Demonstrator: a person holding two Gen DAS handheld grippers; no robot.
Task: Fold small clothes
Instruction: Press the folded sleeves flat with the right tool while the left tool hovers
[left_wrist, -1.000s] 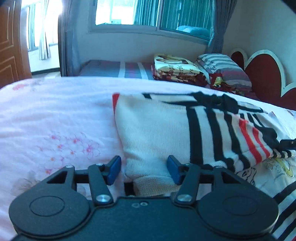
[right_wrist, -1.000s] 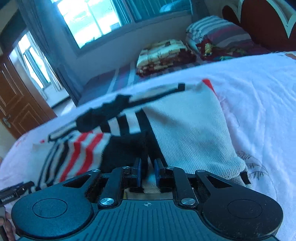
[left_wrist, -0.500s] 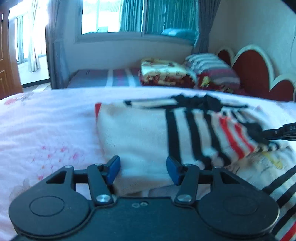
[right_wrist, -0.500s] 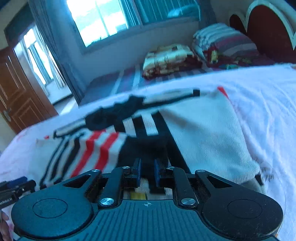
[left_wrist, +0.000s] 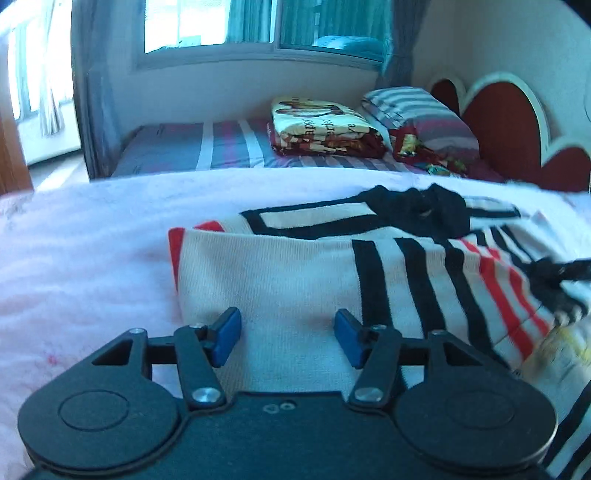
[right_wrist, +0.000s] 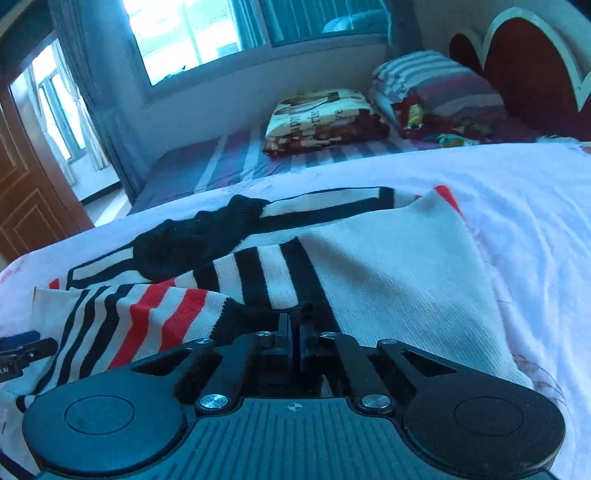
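A small cream knit sweater with black and red stripes lies partly folded on the pink bedspread. It also shows in the right wrist view. My left gripper is open, its blue pads over the sweater's near cream edge, holding nothing. My right gripper is shut on the sweater's black-striped edge. The right gripper's tip shows at the right edge of the left wrist view, pinching the cloth.
A second bed with a striped sheet stands behind, bearing a folded printed blanket and a striped pillow. A red headboard is at the right. Another printed garment lies at the right edge.
My left gripper has moved in over the sweater's near edge and stays open. My right gripper has closed tighter on the striped edge and carried it slightly further across.
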